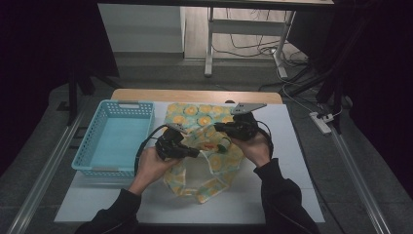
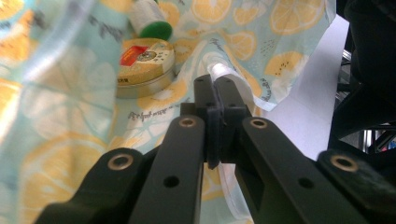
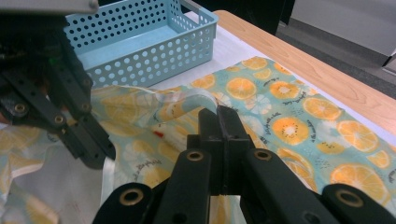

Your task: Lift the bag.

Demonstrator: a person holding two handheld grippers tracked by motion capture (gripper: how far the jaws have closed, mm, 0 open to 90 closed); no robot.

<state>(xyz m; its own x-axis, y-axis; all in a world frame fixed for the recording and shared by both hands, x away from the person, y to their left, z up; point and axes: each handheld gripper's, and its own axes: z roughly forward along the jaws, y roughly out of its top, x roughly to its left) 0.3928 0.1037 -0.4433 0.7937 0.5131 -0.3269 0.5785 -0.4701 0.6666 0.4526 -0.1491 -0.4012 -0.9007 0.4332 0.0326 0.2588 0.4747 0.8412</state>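
Lemon-print cloth bag held open at its rim, centre of the high view.

Thin pale-green fabric bag with orange slices held a round gold tin and a green-capped bottle; left gripper and right gripper each pinched the rim, jaws pressed together. Fabric could slip free, likely spilling the contents short of the blue perforated plastic basket at left.

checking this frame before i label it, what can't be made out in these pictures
- Print on the round gold tin: left gripper view, too small and blurred.
- Green-capped white bottle: left gripper view, top cut off by the edge.
- Orange-slice patterned cloth bag: high view, its middle hidden by both hands.
- Light blue perforated plastic basket: right gripper view, left end hidden by the left gripper.
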